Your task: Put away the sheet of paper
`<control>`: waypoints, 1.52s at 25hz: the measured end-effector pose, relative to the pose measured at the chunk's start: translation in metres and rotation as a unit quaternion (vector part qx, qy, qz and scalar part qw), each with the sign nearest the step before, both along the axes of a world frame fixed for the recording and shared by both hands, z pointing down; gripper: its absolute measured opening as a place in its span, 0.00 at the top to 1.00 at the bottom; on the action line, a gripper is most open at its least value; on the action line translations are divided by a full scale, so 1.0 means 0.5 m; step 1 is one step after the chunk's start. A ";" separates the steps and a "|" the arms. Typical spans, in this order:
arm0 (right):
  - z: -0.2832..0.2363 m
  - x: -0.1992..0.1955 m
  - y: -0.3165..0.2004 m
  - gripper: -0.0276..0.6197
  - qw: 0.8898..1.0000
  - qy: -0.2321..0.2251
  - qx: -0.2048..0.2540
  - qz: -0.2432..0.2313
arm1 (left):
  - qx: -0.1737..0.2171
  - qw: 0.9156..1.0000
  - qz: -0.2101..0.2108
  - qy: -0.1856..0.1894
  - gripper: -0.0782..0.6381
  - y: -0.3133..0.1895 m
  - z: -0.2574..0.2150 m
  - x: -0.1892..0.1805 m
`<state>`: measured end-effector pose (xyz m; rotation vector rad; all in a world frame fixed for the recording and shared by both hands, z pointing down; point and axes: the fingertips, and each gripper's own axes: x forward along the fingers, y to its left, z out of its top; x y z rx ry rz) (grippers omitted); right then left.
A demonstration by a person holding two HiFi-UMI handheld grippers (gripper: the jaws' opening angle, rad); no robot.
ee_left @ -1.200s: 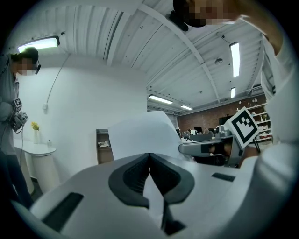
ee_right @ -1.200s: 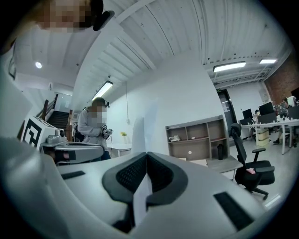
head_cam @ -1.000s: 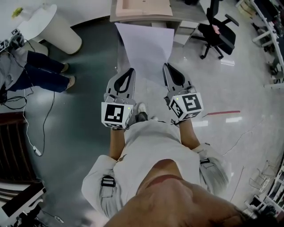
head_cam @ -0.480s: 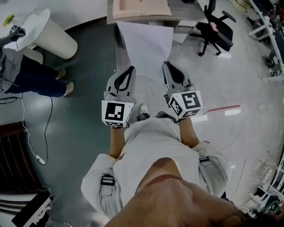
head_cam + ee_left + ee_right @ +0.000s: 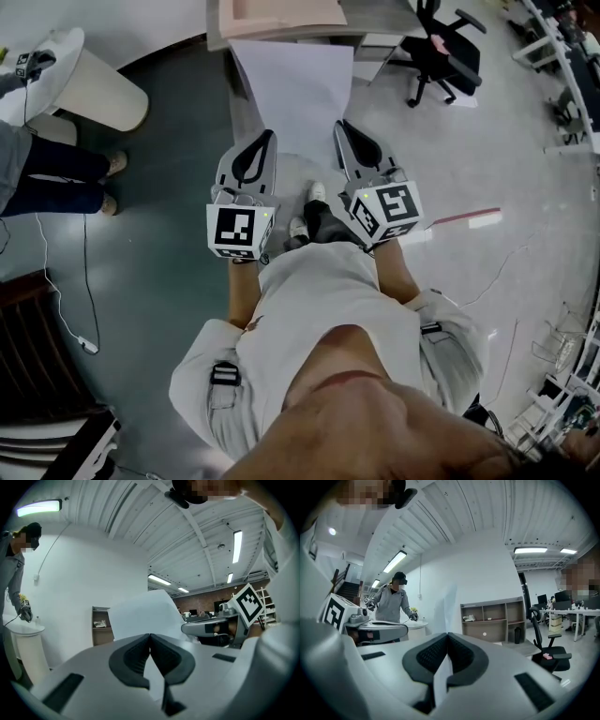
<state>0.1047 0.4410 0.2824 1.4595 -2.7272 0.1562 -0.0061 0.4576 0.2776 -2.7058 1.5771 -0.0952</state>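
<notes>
The sheet of paper (image 5: 292, 89) hangs in the air above the grey floor (image 5: 169, 234), held out in front of the person at about waist level. Its long axis runs straight away from the person toward a low wooden shelf unit (image 5: 281, 14). The far short edge lies just at that unit's front in the head view. The near short edge faces the person and is pinched at both corners.

The left tongs (image 5: 269, 134) are clenched on the near left corner. In the left gripper view the dark pads (image 5: 133, 656) meet at their tips, and the white sheet (image 5: 140, 613) spreads upward beyond them. The right tongs (image 5: 339, 124) are clenched on the near right corner, and a strip of the paper (image 5: 442, 677) shows edge-on between their closed pads (image 5: 461, 656). Both tongs point level and lie roughly parallel, side by side.

A black office chair (image 5: 441, 56) stands to the right of the shelf unit. A second person (image 5: 47, 169) stands beside a round white stand (image 5: 84, 80) at the left.
</notes>
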 end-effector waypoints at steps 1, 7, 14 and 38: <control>-0.001 0.006 -0.008 0.93 1.000 0.001 -0.001 0.000 | -0.001 1.000 -0.001 0.003 0.86 -0.008 -0.001 0.004; 0.000 0.013 -0.093 0.93 1.000 -0.008 0.001 -0.013 | 0.001 1.000 -0.011 -0.003 0.86 -0.090 -0.009 0.008; 0.001 0.020 -0.186 0.93 0.999 -0.011 0.000 -0.031 | -0.003 1.000 -0.020 -0.006 0.86 -0.181 -0.010 0.026; 0.006 0.044 -0.403 0.93 0.996 -0.036 -0.008 -0.085 | -0.017 0.997 -0.069 -0.024 0.86 -0.381 -0.006 0.061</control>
